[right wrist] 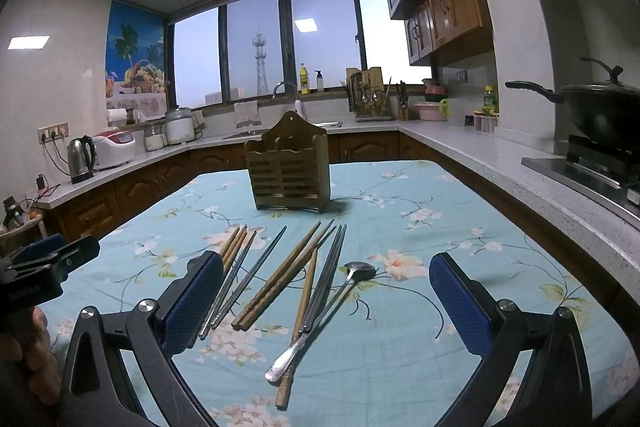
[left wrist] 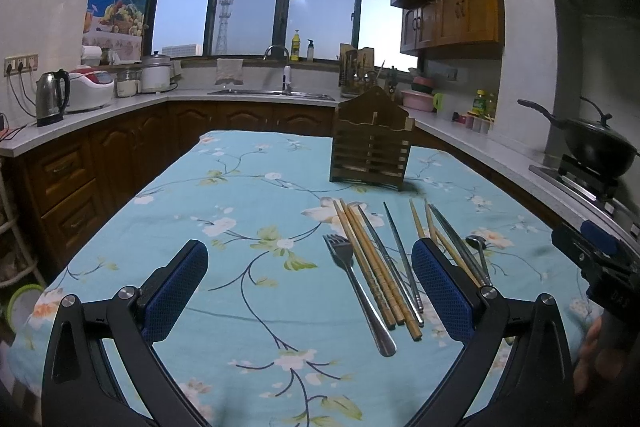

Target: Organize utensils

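Both claws, left claw (left wrist: 310,283) and right claw (right wrist: 326,301), agape, empty; chopsticks (right wrist: 280,275), spoon (right wrist: 320,315), fork (left wrist: 352,287) loose; wooden holder (right wrist: 290,167) at 12 o'clock, seemingly unfilled. Next: first pick.

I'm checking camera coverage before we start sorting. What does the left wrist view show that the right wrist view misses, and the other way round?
Only the left wrist view shows the fork, lying left of the wooden chopsticks; in the right view the left pad hides that spot. Only the right wrist view shows the spoon whole, its handle crossing a chopstick. Both show the wooden holder standing upright behind the utensils on the floral tablecloth, and both tongs, left and right, open and holding nothing.
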Demonstrator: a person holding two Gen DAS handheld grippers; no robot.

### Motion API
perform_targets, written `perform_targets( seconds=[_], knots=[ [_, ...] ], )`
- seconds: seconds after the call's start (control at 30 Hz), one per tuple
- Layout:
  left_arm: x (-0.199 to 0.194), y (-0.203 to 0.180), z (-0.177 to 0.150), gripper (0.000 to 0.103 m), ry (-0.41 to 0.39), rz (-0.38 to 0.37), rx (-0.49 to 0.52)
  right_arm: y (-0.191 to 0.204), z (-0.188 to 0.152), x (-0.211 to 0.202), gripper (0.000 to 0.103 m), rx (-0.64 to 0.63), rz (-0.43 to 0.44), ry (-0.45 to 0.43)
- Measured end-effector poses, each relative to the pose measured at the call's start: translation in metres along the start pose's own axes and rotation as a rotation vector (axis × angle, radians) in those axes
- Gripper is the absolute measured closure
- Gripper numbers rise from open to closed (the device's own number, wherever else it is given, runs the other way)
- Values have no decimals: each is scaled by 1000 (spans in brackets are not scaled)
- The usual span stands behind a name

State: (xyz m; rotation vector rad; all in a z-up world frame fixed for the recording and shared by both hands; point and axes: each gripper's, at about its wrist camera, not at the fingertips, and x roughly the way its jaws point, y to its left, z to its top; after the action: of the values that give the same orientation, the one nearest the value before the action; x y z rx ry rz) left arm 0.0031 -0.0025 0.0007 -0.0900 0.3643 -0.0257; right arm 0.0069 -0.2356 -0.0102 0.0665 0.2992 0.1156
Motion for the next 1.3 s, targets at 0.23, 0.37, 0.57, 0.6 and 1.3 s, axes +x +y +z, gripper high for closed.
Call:
perform_targets(
  seconds=[0.23,0.37,0.57,0.6,1.3],
  knots=[
    [0,-2,0,0,1,0,-1,0,0,0,0,1,1,1],
    [2,-2,1,0,14,-6,-2,0,0,0,0,8,5,5],
    [18,1,4,0,95,-36,-36,0,10,2,0,30,40,19],
    [22,2,6,0,111,-45,-48,0,12,4,0,29,45,26],
    [132,15,13,51,495,-240,-186,-51,4,95,50,269,111,412]
  ],
)
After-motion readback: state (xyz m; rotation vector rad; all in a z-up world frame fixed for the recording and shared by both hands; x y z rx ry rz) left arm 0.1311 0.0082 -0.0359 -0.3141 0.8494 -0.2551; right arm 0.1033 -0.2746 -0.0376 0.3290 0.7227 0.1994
